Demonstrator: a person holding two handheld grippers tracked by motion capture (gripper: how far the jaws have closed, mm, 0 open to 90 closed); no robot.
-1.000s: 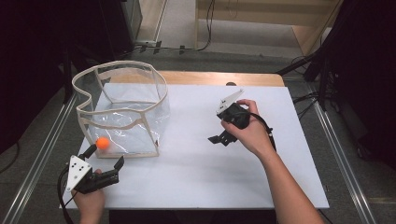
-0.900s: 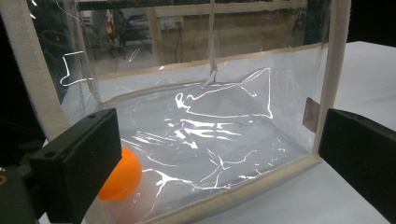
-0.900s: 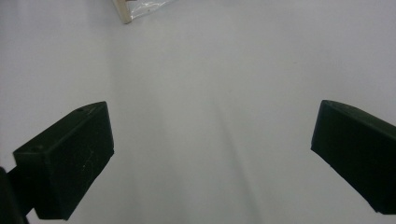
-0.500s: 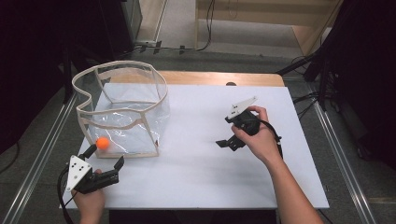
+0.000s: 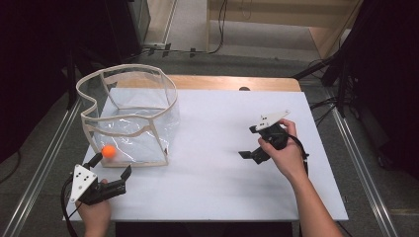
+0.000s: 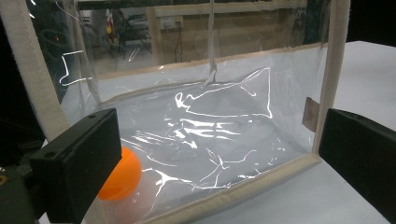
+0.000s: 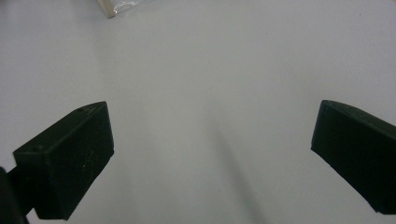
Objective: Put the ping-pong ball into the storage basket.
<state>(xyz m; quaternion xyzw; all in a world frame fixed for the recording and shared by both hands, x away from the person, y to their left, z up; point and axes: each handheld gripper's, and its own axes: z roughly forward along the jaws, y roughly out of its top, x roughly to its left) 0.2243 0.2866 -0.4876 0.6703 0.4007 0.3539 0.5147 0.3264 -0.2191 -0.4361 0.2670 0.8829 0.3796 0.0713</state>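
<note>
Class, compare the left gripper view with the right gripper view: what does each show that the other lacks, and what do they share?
Left gripper view alone: an orange ball beside the left jaw, at the clear bag's base, with the bag's front wall and room fittings seen through it. Right gripper view alone: mostly bare white table, with just a bag corner at the top edge. Both: wide-open, empty black tongs, left and right, over the same white table.
</note>
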